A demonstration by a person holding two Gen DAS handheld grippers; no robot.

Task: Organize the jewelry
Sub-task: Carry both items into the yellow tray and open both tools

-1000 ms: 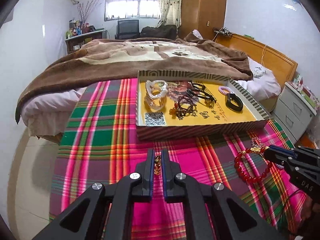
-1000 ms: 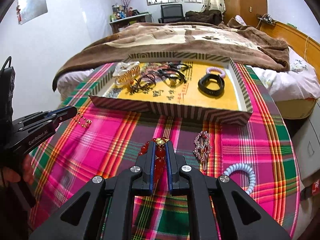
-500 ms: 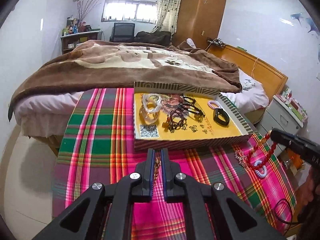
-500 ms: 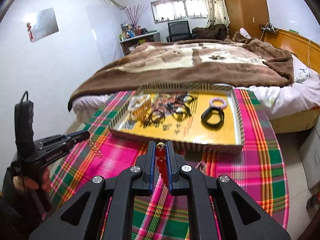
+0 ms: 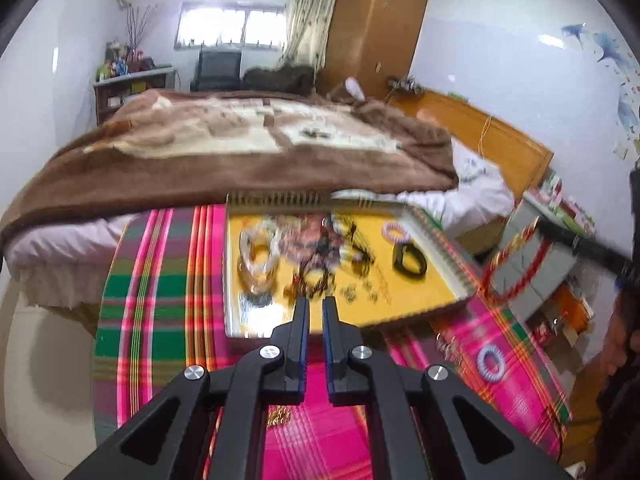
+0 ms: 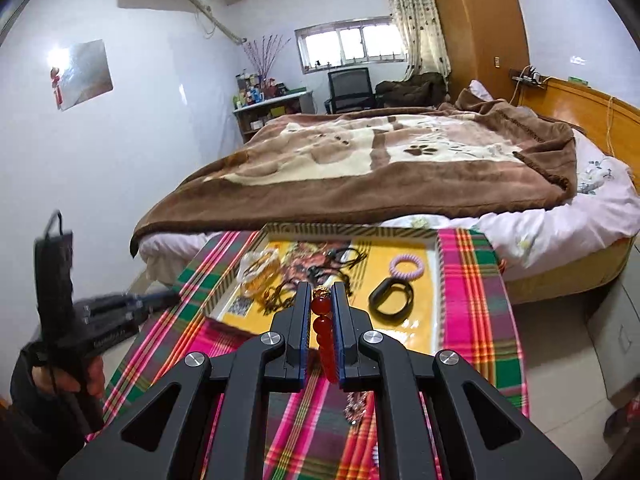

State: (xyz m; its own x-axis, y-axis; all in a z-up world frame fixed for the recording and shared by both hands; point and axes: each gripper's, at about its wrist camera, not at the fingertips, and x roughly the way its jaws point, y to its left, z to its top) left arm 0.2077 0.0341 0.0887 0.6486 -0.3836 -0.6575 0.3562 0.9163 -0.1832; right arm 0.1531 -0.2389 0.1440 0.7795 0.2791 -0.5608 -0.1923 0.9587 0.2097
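A striped tray with a yellow floor [image 5: 436, 292] [image 6: 420, 320] sits on the plaid cloth and holds several bracelets, cords and a black band [image 6: 390, 300]. My right gripper [image 6: 321, 292] is shut on a red bead bracelet [image 6: 325, 332] and holds it above the tray's near edge; the bracelet hangs at the right in the left wrist view [image 5: 516, 264]. My left gripper [image 5: 315, 304] is shut on a small gold chain, which dangles below the jaws [image 5: 280, 416], raised over the tray's front wall.
A silver hair clip [image 6: 358, 404] and a pale blue spiral hair tie [image 5: 490, 364] lie on the plaid cloth [image 5: 160, 300] in front of the tray. A bed with a brown blanket [image 6: 380, 168] stands right behind. White drawers [image 5: 532, 272] stand at the right.
Both grippers have risen from the cloth and moved forward toward the tray, each carrying its piece. The left wrist view is blurred by motion.
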